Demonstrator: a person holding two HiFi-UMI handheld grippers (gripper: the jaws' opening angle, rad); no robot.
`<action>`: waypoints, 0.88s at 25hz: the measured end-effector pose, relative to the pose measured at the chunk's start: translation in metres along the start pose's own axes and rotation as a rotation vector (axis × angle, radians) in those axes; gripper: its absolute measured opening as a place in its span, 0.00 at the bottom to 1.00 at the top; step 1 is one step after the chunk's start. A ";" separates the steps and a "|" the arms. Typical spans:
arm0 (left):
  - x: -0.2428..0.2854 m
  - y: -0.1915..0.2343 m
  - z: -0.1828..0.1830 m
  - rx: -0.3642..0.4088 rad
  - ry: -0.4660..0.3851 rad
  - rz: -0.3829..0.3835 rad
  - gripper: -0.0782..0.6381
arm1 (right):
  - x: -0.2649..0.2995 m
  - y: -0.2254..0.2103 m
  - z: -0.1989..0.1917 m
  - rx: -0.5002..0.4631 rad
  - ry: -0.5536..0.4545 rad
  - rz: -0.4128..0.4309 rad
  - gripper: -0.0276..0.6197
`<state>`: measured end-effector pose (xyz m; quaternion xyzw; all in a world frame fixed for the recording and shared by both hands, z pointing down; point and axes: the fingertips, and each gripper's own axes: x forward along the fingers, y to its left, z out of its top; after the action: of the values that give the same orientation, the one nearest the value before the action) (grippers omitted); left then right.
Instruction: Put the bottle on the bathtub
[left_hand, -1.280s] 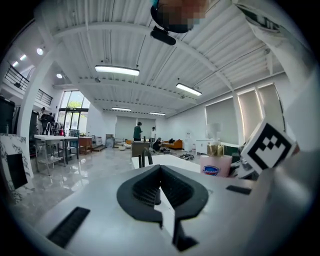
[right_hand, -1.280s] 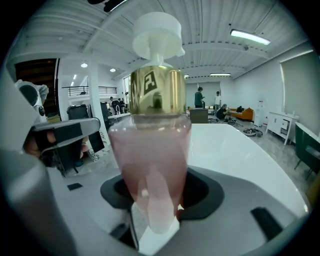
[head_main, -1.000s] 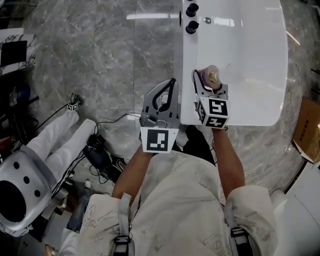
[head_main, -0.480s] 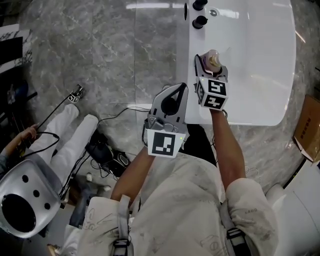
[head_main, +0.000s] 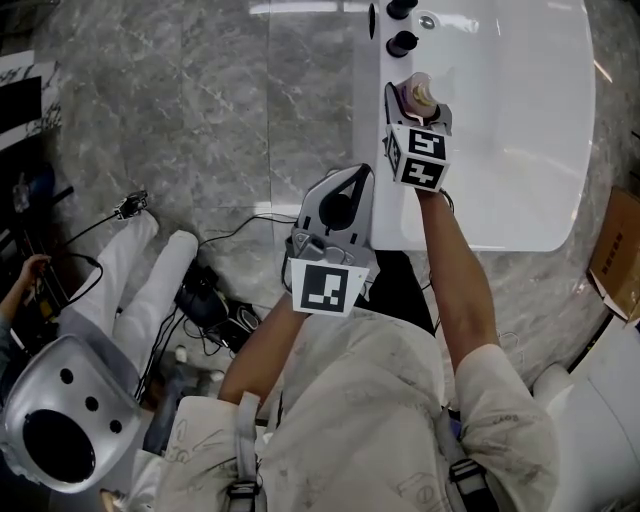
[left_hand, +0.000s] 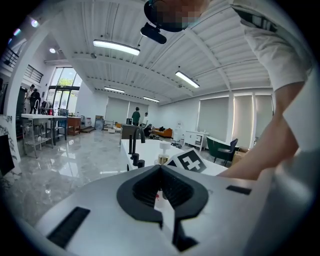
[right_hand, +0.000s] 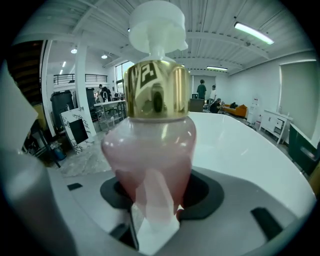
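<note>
Currently, your right hand-held gripper (head_main: 412, 100) grasps the bottle (right_hand: 152, 150) over the bathtub (head_main: 520, 150); your left hand-held gripper (head_main: 349, 172) is clenched, empty.

The right gripper (right_hand: 152, 197) hides the base of the bottle (right_hand: 152, 150) (overhead, only its top shows); the bathtub (head_main: 520, 150) is cropped above.

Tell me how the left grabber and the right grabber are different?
The right gripper is shut on the pink bottle; the left gripper has its jaws together with nothing between them. The right gripper is above the white bathtub; the left gripper shows beside it, over the grey floor. Both wear black-and-white square markers and point away from the person.
</note>
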<state>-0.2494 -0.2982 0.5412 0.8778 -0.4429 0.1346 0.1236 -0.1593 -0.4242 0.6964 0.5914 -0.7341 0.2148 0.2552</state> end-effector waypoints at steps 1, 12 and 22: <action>0.001 -0.001 0.000 0.002 0.003 -0.002 0.11 | 0.004 -0.002 0.002 0.004 -0.007 -0.001 0.37; 0.003 -0.010 -0.006 -0.002 0.022 -0.010 0.11 | 0.017 -0.004 0.010 -0.036 -0.034 0.013 0.38; 0.002 -0.017 -0.006 0.005 0.024 -0.008 0.11 | 0.020 0.002 0.001 0.002 0.013 0.077 0.46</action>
<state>-0.2357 -0.2879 0.5454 0.8781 -0.4377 0.1459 0.1271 -0.1647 -0.4397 0.7083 0.5616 -0.7545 0.2292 0.2508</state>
